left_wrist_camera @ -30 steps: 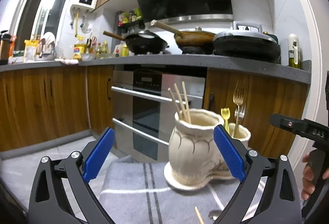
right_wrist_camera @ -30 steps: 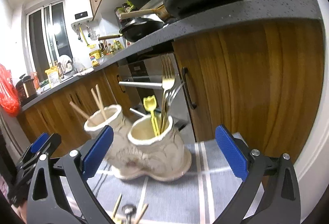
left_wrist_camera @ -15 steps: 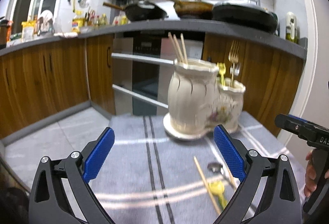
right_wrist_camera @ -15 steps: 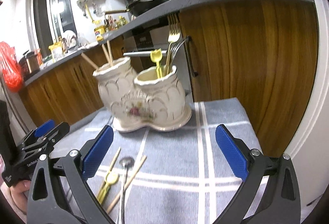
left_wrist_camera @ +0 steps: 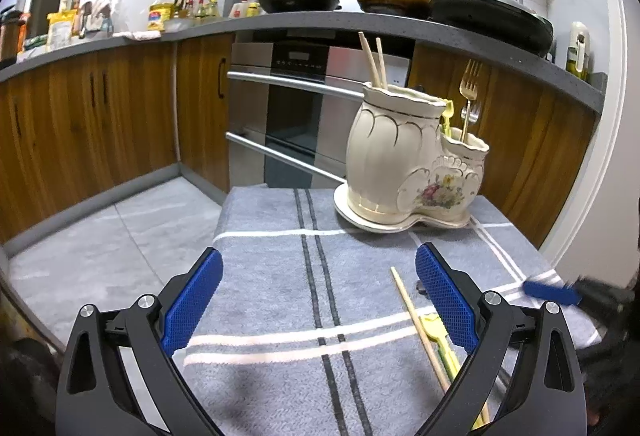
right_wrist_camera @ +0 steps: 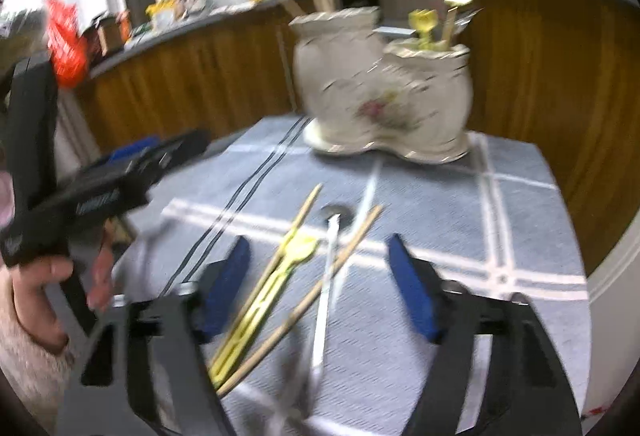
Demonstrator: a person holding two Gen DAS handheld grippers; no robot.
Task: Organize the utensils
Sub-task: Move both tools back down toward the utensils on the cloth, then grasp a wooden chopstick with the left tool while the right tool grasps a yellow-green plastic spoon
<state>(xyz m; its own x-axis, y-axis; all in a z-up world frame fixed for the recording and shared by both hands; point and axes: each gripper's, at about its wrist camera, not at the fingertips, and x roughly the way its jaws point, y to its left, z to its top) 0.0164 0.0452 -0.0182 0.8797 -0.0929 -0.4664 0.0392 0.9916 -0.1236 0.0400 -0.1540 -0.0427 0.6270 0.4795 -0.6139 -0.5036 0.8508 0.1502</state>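
A cream two-pot ceramic holder [left_wrist_camera: 412, 164] [right_wrist_camera: 380, 88] stands at the far side of the cloth. Its taller pot holds chopsticks, and the shorter one holds forks and a yellow utensil. Loose on the cloth lie a chopstick [right_wrist_camera: 304, 212], a yellow utensil [right_wrist_camera: 296, 248], a metal spoon [right_wrist_camera: 328, 264] and a second chopstick [right_wrist_camera: 352, 240]. My right gripper [right_wrist_camera: 318, 242] hangs just over them. Its jaws are closing with these utensils between them, and the pads touch none. My left gripper [left_wrist_camera: 318, 256] stands open over bare cloth, with a chopstick [left_wrist_camera: 416, 320] beside its right finger.
A grey striped cloth [left_wrist_camera: 280, 276] covers the small table, whose edges drop to the tiled floor on the left. Wooden cabinets and an oven [left_wrist_camera: 296, 116] stand behind it, and pans sit on the counter above. A hand holds the left gripper's handle [right_wrist_camera: 36, 276].
Both grippers have tipped downward toward the cloth. The right gripper came lower and closer over the loose utensils, and its jaws have narrowed. The left gripper sank a little.
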